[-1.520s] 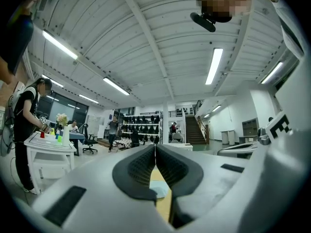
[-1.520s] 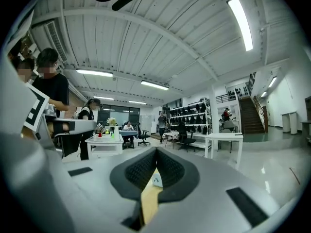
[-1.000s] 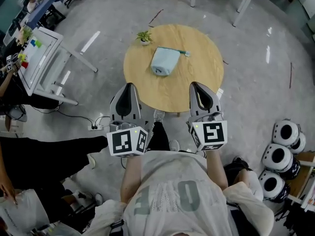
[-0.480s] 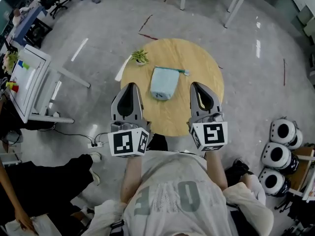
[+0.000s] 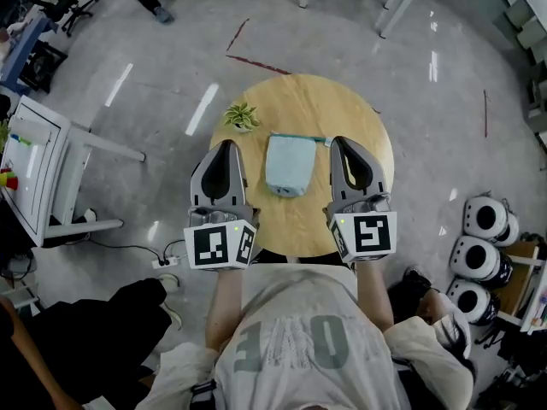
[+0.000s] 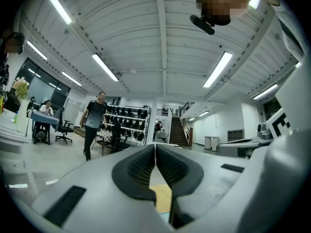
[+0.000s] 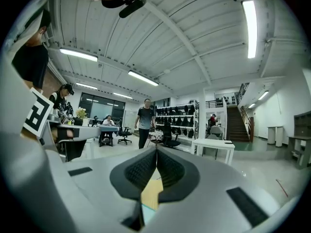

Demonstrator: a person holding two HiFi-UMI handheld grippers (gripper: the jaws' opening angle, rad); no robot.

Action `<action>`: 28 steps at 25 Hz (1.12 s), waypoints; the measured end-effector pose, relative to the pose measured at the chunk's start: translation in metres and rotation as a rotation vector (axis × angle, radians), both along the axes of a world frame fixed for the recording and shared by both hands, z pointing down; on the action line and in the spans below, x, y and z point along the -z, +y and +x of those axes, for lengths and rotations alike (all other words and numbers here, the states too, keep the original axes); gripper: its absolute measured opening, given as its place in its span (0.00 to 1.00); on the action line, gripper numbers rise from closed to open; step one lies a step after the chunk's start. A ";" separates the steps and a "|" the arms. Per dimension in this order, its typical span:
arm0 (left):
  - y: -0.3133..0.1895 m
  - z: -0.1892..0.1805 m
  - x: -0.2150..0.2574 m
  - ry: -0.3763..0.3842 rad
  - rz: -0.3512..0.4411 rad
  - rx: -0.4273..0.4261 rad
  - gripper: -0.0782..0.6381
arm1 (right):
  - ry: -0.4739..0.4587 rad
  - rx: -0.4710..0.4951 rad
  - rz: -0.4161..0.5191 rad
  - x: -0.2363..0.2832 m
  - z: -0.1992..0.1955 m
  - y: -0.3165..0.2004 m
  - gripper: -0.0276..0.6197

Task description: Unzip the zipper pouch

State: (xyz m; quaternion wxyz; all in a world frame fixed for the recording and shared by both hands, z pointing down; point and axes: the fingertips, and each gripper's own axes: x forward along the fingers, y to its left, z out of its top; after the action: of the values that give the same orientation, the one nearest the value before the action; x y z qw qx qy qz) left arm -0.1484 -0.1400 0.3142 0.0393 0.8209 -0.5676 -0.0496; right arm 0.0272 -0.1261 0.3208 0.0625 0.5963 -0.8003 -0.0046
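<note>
On the round wooden table (image 5: 367,156), a small potted plant (image 5: 242,114) stands at the far left edge. Just beside it, the left gripper (image 5: 226,146) points away from the person, its jaws pressed together with nothing between them. The light blue pouch (image 5: 289,164) lies flat near the table's middle, between the two grippers and touching neither. Its zipper (image 5: 295,137) runs left to right along the far edge, level with both tips. A small teal tab (image 5: 326,141), probably the pull, sticks out at the right end. The right gripper (image 5: 341,142) is also clamped shut and empty. It sits just beside that tab, so it looks better placed for the pull, with the left gripper steadying the other end.
</note>
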 end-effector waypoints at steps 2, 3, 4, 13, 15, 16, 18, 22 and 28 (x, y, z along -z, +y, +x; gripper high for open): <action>-0.003 0.004 -0.008 0.002 -0.023 -0.001 0.15 | 0.012 0.006 0.002 -0.002 0.002 -0.005 0.09; -0.004 0.006 -0.011 0.003 -0.029 0.002 0.15 | 0.013 0.009 0.003 -0.003 0.004 -0.006 0.09; -0.003 0.008 -0.012 0.006 -0.031 0.009 0.15 | 0.012 0.013 0.005 -0.004 0.005 -0.007 0.09; 0.007 0.022 -0.011 0.014 -0.031 0.055 0.15 | -0.019 0.072 0.006 -0.009 0.012 -0.007 0.09; 0.007 0.022 -0.011 0.007 -0.034 0.060 0.15 | -0.025 0.079 0.005 -0.008 0.013 -0.007 0.09; 0.006 0.023 -0.012 0.006 -0.038 0.060 0.15 | -0.031 0.082 0.003 -0.008 0.013 -0.006 0.09; 0.003 0.025 -0.015 0.008 -0.051 0.045 0.15 | -0.046 0.085 -0.008 -0.010 0.015 -0.007 0.09; -0.010 0.032 -0.031 0.031 -0.111 0.001 0.19 | -0.059 0.080 -0.042 -0.021 0.019 -0.006 0.09; -0.043 0.043 -0.095 0.080 -0.288 -0.078 0.38 | -0.060 0.050 -0.086 -0.034 0.029 -0.005 0.09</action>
State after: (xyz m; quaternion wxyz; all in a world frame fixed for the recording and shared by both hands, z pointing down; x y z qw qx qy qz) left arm -0.1050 -0.1829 0.4091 0.1813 0.8256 -0.5344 0.0013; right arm 0.0557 -0.1307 0.3549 0.0639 0.5727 -0.8159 0.0464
